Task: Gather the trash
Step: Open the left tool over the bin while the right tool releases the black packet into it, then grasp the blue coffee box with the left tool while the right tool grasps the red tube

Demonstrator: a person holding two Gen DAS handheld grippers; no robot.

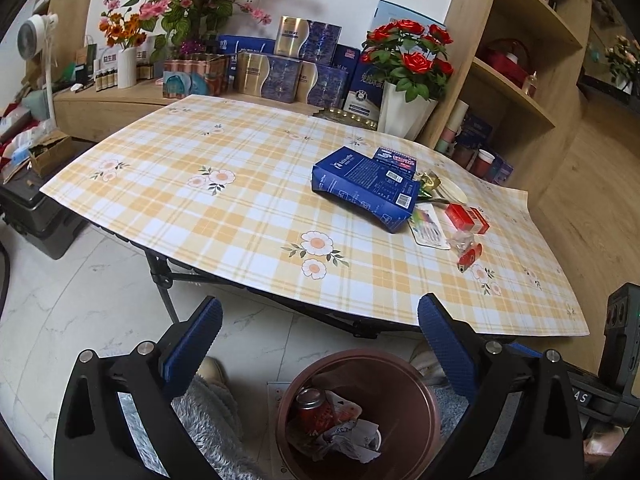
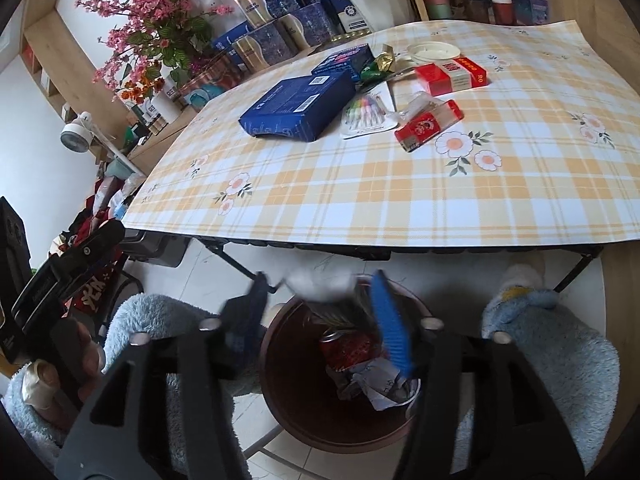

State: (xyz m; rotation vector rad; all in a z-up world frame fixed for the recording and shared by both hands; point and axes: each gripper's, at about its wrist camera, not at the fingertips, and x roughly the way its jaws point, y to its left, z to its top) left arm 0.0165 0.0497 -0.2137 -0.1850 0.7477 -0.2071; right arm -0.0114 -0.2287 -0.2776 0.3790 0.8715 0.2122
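Left claw is standing wide open over the brown bin, nothing between its blue pads. Right claw is hanging partly open above the same bin, and no pad is pressing on anything; a blurred pale scrap is sitting just beyond its tips, contact not clear.

Bin contents: a red can and crumpled printed paper; print too small to read.

Fluffy blue-grey knees are flanking the bin, and the worktop edge is overhanging it.

Trash lying on the plaid floral cloth, near to far: a red packet with clear wrap, a card of coloured pens, a red-and-white carton, a large blue box with barcode labels, and a smaller blue box. Their lettering is unreadable.

Behind, blue-and-gold gift boxes and red roses in a white pot are lining the wall.
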